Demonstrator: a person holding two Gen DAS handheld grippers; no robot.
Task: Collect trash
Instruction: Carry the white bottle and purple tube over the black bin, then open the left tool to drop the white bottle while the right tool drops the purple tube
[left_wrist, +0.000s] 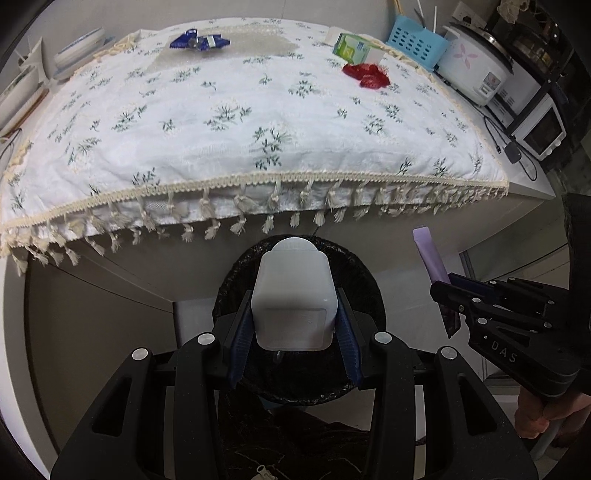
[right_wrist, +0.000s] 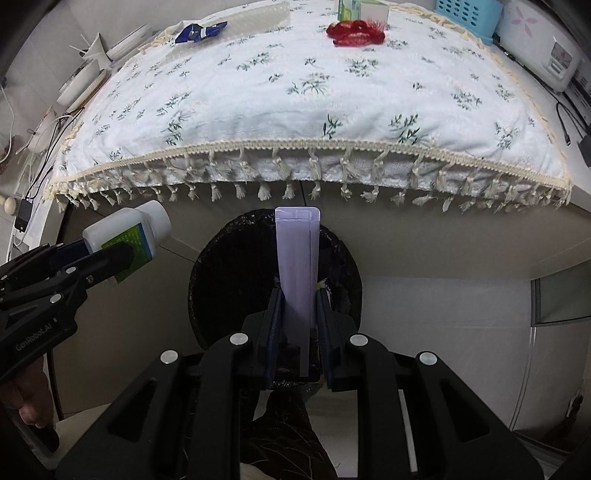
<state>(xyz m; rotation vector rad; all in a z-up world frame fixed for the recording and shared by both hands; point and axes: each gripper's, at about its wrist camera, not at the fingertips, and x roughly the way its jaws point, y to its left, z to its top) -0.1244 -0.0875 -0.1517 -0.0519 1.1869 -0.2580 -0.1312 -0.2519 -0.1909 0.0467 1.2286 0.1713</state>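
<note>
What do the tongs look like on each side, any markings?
Both are matte black, angular frames with cut-out slots and round silver pivot bolts. The fingers carry dark blue ribbed pads. The right tongs have "DAS" in pale letters on the body; the left tongs read "GenRobot.AI". No cables or sleeves show.

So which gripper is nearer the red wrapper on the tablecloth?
Right, marginally. The right gripper and left gripper both hang below the table edge, over the bin; the red wrapper lies far across, toward the right gripper's side.
</note>
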